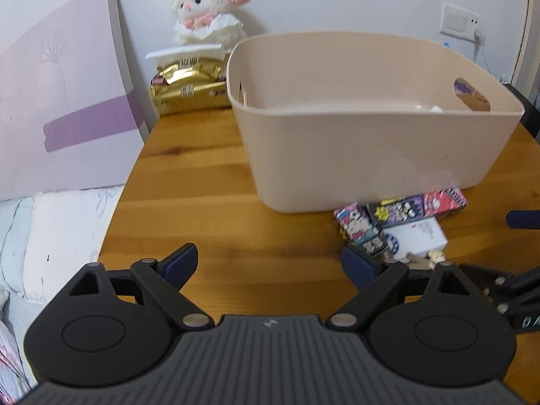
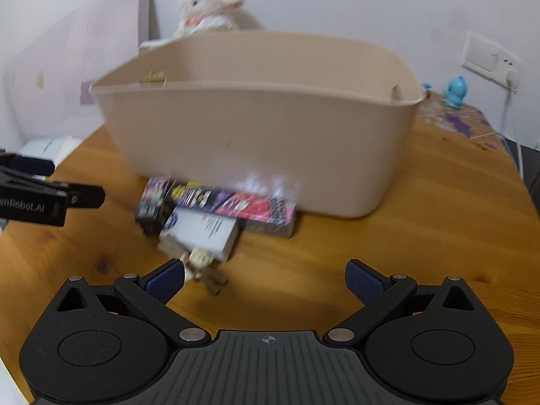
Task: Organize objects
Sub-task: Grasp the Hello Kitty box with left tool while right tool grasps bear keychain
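A beige plastic bin (image 1: pixel 371 141) stands on the wooden table; it also shows in the right wrist view (image 2: pixel 256 145). In front of it lie a long colourful cartoon box (image 1: pixel 422 207) (image 2: pixel 236 204), a small patterned box (image 1: pixel 357 231) (image 2: pixel 152 202), a white box (image 1: pixel 418 238) (image 2: pixel 202 233) and a small figurine (image 1: pixel 435 256) (image 2: pixel 200 263). My left gripper (image 1: pixel 270 266) is open and empty, left of the pile. My right gripper (image 2: pixel 266 280) is open and empty, its left finger (image 2: pixel 165 280) beside the figurine.
A white plush lamb (image 1: pixel 206 10) sits on a gold packet (image 1: pixel 189 84) at the back against the wall. A pink board (image 1: pixel 64 94) leans at the left. A blue toy (image 2: pixel 455 92) stands at the back right. The table edge (image 1: pixel 114 216) drops off left.
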The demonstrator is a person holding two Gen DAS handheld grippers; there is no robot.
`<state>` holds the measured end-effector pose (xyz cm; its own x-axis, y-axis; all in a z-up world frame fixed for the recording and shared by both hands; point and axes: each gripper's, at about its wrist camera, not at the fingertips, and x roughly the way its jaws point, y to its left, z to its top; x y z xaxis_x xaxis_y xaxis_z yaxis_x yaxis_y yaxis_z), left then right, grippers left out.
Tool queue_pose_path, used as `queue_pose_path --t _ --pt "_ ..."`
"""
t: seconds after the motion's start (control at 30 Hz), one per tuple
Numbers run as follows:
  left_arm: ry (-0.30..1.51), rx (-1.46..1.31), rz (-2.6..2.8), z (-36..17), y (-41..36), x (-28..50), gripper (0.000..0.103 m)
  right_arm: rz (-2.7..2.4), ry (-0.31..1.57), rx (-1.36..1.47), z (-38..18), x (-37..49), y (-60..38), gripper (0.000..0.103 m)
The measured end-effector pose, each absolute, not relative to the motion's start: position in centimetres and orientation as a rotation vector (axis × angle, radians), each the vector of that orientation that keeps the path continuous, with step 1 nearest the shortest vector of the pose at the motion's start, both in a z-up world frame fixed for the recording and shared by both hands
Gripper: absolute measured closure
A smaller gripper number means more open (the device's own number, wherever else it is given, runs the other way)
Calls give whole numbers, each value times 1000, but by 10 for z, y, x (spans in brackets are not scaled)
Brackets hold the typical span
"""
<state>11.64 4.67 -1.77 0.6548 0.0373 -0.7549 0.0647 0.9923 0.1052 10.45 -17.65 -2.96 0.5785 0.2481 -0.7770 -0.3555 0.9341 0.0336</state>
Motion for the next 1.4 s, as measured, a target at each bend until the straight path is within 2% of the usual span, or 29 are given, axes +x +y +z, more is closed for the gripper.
queue_pose_path --t 0.13,0.33,0.5,0.73,0.87,0.97,1.0,1.07,1.13,1.17,1.23,1.4 --pt "874 111 -26 -27 48 118 10 365 905 -157 -41 106 -164 1" --pt "871 69 -49 -29 43 126 10 367 880 -179 -48 109 -152 11" --pt "843 22 -73 -25 37 130 10 403 865 -187 -45 109 -151 34" --pt "893 4 -104 -38 22 147 10 428 878 -185 -41 108 -157 51" --pt "937 14 -77 -53 19 154 11 432 889 -189 -39 105 -160 68" --pt "922 32 -63 -58 21 151 15 440 892 -190 -39 103 -164 77" --pt "914 41 -65 -58 21 150 18 443 892 -191 -38 104 -165 77" --pt "904 43 -76 -56 22 148 31 446 889 -195 -39 103 -166 78" --pt "906 48 -93 -54 23 147 48 449 886 -204 -41 98 -166 78" --pt "913 56 -101 -52 22 146 51 451 885 -208 -41 98 -167 79" --pt "926 52 -116 -48 23 147 79 457 887 -213 -41 95 -169 79" --pt "941 58 -123 -48 23 143 78 460 890 -210 -39 89 -177 79"
